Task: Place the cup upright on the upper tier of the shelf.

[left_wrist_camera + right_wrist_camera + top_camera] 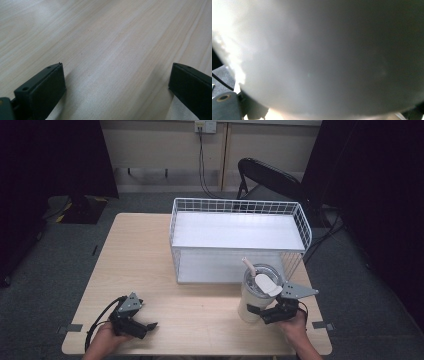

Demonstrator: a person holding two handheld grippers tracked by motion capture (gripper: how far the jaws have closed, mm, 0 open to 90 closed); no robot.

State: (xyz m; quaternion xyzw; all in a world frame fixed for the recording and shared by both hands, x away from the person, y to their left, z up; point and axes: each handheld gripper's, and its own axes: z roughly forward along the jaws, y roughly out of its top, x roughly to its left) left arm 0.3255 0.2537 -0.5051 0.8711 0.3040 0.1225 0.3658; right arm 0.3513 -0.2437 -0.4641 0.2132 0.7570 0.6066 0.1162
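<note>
Step in hand: the right claw (pixel 257 312) gripped the tumbler (pixel 258 293), judged ready for a lift toward the wire rack (pixel 239 239).
Doing it well: keep the tumbler upright, squeeze evenly on its lower body, raise it straight before moving, and watch the straw (pixel 248 265) and lid against the rack's upper shelf.
Right claw: closed around the tumbler's lower wall; its pale side pressed close between the jaws in the right gripper view.
Tumbler's place: standing on the counter (pixel 150 270), directly ahead of the right claw, rack just beyond.
Left claw (pixel 146 329): jaws wide, holding nothing, low over bare counter, well apart from the tumbler.
</note>
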